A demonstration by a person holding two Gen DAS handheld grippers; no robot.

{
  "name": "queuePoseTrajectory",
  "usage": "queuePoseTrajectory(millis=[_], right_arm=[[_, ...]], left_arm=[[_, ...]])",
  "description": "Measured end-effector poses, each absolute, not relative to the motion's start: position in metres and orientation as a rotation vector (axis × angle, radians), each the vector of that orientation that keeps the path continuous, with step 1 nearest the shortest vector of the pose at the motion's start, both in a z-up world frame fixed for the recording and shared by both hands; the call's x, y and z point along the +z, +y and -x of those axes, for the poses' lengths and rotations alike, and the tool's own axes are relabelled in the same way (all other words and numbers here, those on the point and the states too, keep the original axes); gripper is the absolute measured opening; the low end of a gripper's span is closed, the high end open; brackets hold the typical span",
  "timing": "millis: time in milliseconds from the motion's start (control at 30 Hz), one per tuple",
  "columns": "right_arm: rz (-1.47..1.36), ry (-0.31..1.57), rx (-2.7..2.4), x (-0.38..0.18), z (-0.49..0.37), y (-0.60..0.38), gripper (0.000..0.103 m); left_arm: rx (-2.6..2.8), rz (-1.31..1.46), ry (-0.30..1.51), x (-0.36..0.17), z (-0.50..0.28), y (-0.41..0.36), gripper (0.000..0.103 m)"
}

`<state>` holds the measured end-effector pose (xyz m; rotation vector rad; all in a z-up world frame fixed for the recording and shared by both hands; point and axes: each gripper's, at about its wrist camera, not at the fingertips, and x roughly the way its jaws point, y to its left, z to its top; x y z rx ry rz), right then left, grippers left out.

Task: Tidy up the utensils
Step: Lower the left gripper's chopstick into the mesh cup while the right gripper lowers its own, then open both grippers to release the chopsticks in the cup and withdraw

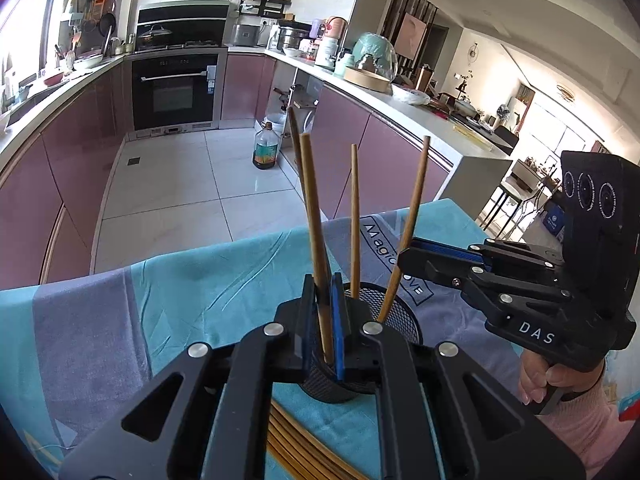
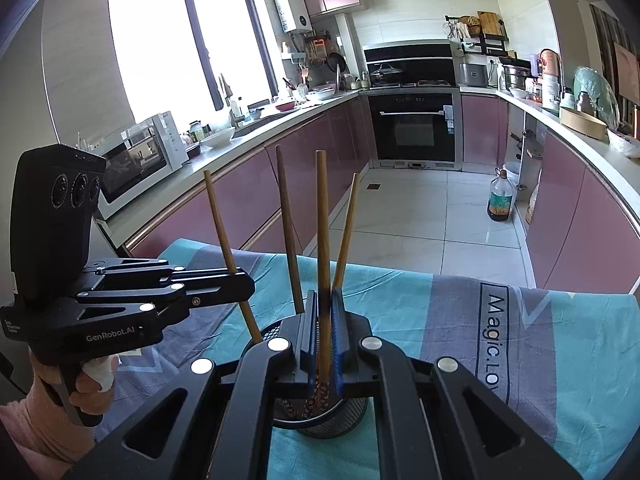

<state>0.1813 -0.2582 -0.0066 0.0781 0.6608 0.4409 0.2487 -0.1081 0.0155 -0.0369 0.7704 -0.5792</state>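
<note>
Here the biggest thing before me is the table [image 1: 120, 320], draped in a teal and grey-violet cloth [image 2: 400, 292] with printed lettering. I judge the cloth is there to keep the chopsticks from rolling or clattering.

On it, near the front edge, stands a black mesh holder [image 1: 400, 320], open at the top, which I take to be where the utensils belong. Four chopsticks rise out of it, fanned apart and leaning against the rim.

My left gripper [image 1: 326, 320] has its jaws closed on one wooden chopstick [image 1: 314, 220], gripping it low so the lower end goes into the cup. My right gripper [image 2: 324, 336] is clamped the same way on another chopstick [image 2: 322, 220]; in its own view the lower end shows a dark flowered pattern inside the mesh. Both claws point downward over the holder, so I judge this to be the lowering-in step, with release to follow.

Smallest of all, more plain wooden chopsticks [image 1: 296, 448] lie flat on the cloth beneath my left claw, not yet sorted.
</note>
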Motion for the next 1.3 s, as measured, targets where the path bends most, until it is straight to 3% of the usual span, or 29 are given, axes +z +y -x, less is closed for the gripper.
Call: queuePoseTrajectory(millis=[200,333,533,633,867,1300], right_arm=[[-0.098,0.652,0.421,-0.008,-0.185,-0.261,0.006],[-0.105,0.647,0.427,-0.010,-0.182,-0.262,0.008],[-0.108,0.633,0.438,-0.011,-0.172,-0.261,0.017],[-0.103,0.609,0.447,-0.009,-0.161,-0.260,0.036],[-0.086,0.572,0.520,-0.002,-0.128,-0.255,0.037],[-0.043,0.815,0.620,-0.080,-0.108,-0.214,0.037]], left_arm=[[-0.552,0.066,0.785,0.004,-0.259,-0.105,0.010],[-0.533,0.087,0.774,0.000,-0.259,-0.096,0.020],[-0.511,0.099,0.734,-0.001,-0.247,-0.084,0.033],[-0.508,0.106,0.713,-0.002,-0.237,-0.079,0.042],[-0.459,0.097,0.667,-0.006,-0.210,-0.059,0.058],[-0.357,0.083,0.825,-0.084,-0.164,-0.020,0.059]])
